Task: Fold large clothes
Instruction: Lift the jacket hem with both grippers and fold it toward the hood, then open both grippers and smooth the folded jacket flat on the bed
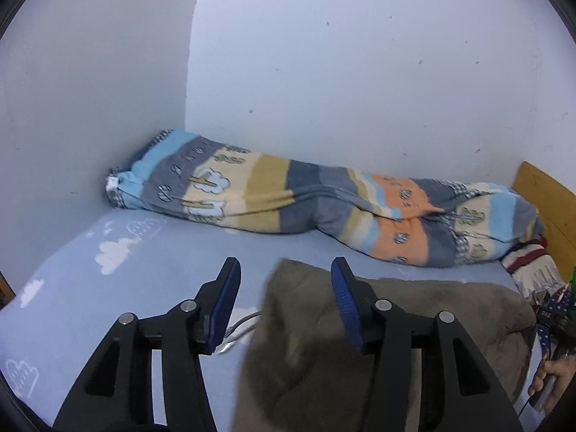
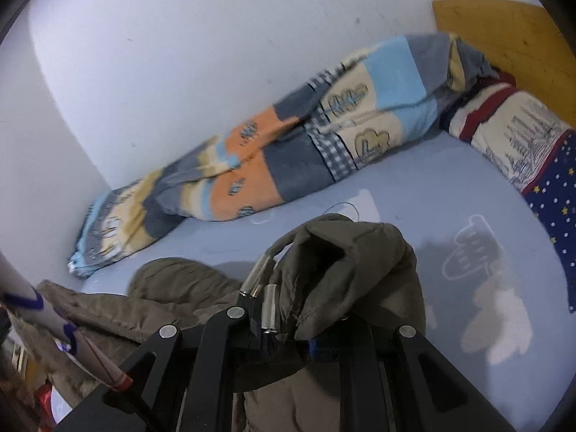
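Note:
An olive-brown padded jacket (image 1: 414, 324) lies on the light blue bed sheet (image 1: 108, 309). My left gripper (image 1: 284, 288) is open above the jacket's left edge, with its blue-padded fingers (image 1: 345, 302) apart and nothing between them. In the right wrist view the jacket (image 2: 342, 259) is bunched up over my right gripper (image 2: 288, 331), which is shut on a fold of it. The fabric hides the fingertips. Two metal drawstring tips (image 2: 268, 309) hang beside the held fold.
A rolled striped blanket (image 1: 324, 205) lies along the white wall. A pillow with red stripes and blue stars (image 2: 532, 151) sits by the wooden headboard (image 2: 504, 36). A thin white cord (image 1: 239, 327) lies on the sheet. The person's hand (image 1: 554, 370) shows at the right.

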A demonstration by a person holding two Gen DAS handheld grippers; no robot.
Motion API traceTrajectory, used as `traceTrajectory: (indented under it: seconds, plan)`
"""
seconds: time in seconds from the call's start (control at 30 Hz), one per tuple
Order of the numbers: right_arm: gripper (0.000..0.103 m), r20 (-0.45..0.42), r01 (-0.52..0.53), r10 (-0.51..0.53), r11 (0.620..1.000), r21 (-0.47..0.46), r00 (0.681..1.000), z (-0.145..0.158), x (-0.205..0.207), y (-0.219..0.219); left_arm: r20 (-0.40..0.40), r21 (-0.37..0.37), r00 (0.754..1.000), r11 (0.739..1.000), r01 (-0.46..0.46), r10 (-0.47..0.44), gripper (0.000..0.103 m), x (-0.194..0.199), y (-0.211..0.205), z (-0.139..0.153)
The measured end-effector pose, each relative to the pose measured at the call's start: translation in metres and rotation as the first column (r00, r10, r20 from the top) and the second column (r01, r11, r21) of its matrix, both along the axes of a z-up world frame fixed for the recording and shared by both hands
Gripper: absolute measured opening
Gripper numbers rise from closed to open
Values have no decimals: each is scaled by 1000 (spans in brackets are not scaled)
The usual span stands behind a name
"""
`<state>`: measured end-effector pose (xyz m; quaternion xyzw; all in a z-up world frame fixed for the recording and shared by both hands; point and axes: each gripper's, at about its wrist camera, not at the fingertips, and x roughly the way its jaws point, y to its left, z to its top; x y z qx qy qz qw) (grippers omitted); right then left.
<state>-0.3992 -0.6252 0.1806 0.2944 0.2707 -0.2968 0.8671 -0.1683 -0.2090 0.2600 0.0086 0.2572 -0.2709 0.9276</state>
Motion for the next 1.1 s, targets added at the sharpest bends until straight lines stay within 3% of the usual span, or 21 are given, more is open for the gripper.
traceTrajectory:
  seconds: [0.1,0.27,0.33,0.43,0.5,0.63,0.73,0.83,0.93,0.97,1.1]
  plan:
    - [16,-39,20,-19,1000,13,999,-18,20,-19,-22,14,998,998,55,-54,52,2,-9,-10]
    - [19,-66,29,-23,996,81,998,-36,38,-38,-73,89,976,973,213,-207,52,-20,-63,-50]
    - [26,-27,23,-19,987,161,999,-40,35,-46,-143,104,953,953,283,-268,52,-21,-94,-77]
    - [44,54,-8,-5,969,245,999,-37,21,-55,-197,160,948,946,282,-250,52,-12,-126,-114]
    - [58,110,-28,-1,966,256,994,-27,6,-56,-221,187,950,946,263,-220,52,0,-140,-133]
    - [73,155,-74,44,978,197,987,-4,-19,-48,-261,218,949,946,238,-179,52,20,-155,-158]
    - [75,88,-132,121,982,134,989,-6,-17,-33,-265,240,951,944,225,-159,54,29,-161,-168]
    - [75,-36,-206,209,976,74,977,-23,4,-14,-261,267,953,937,223,-152,55,32,-167,-176]
    - [75,-199,-219,216,976,9,956,-54,32,-1,-269,278,951,933,229,-153,57,36,-172,-183]
    - [75,-248,-216,213,976,13,945,-67,41,-2,-275,270,949,935,230,-154,58,40,-172,-186]
    - [76,-275,-195,211,977,86,938,-102,51,-15,-297,254,943,940,229,-150,61,48,-176,-196]
